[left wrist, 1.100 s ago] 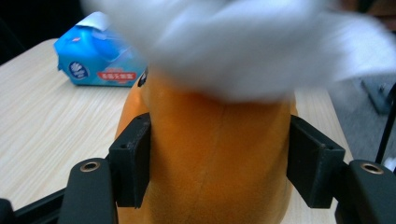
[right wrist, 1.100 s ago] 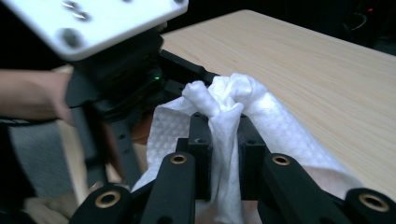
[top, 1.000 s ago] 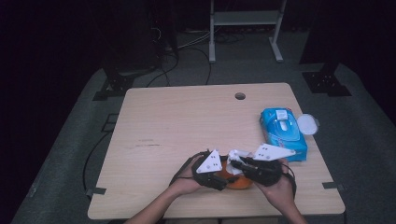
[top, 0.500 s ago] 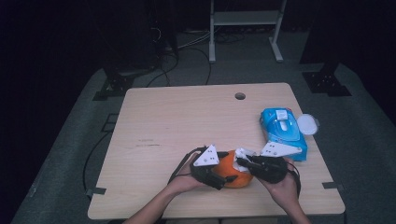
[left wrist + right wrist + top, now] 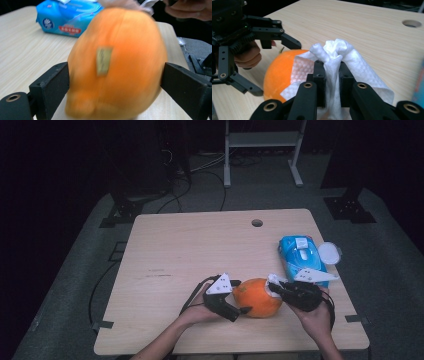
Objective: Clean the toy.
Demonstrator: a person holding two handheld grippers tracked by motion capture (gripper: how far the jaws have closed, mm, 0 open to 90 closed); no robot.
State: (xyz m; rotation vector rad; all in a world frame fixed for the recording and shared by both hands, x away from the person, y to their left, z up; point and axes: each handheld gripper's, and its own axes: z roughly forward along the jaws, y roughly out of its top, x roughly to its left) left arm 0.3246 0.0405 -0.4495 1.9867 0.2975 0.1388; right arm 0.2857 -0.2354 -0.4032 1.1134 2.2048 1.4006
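An orange (image 5: 256, 297) rests on the wooden table (image 5: 200, 250) near its front edge. In the left gripper view the orange (image 5: 115, 65) is blurred and lies between the jaws of my left gripper (image 5: 115, 85). Those jaws have just been opening and stand wide, close to its sides without a firm hold. In the high view my left gripper (image 5: 239, 307) is at the fruit's left side. My right gripper (image 5: 333, 72) is shut on a bunched white wipe (image 5: 337, 57), which lies against the orange (image 5: 279, 72). In the high view my right gripper (image 5: 274, 288) is at the fruit's right side.
A blue pack of wipes (image 5: 301, 260) lies at the right of the table, with a round white lid (image 5: 330, 253) beside it. A cable hole (image 5: 257, 223) sits near the far edge. A metal stand (image 5: 260, 150) stands beyond the table on the dark floor.
The two grippers have drawn apart, uncovering the orange between them. The left jaws have spread wide around the fruit. The right gripper has shifted right with the wipe.
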